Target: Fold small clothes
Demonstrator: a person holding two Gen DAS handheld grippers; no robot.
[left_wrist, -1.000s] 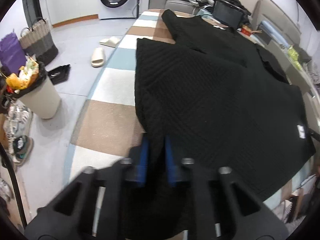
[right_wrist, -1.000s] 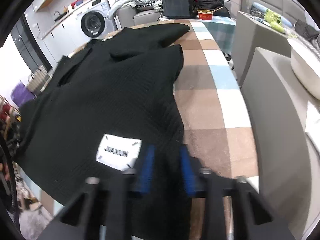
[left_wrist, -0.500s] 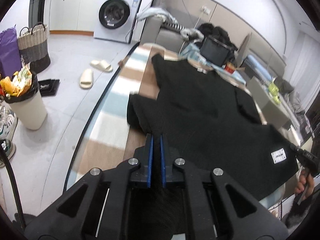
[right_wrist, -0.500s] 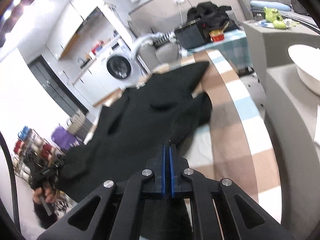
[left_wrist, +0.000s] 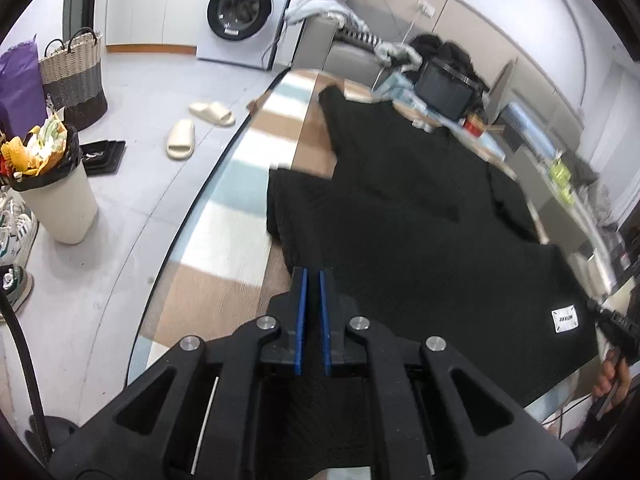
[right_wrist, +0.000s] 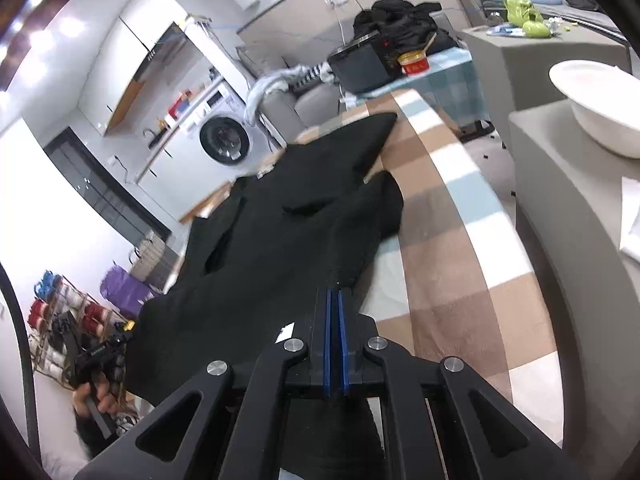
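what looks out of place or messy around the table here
Nothing is wrong with the black garment itself, which both grippers hold by its near hem. Off the table, two slippers lie scattered apart on the floor, and the bin is overfilled with rubbish.

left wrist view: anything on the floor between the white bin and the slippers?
A black tray lies on the floor between bin and slippers, in the left wrist view.

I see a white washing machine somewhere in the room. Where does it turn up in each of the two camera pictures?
Left wrist view: washing machine at top centre, across the floor beyond the slippers.
Right wrist view: washing machine at middle left, under a shelf.
Shared landmark: the black garment spread on the checked table.
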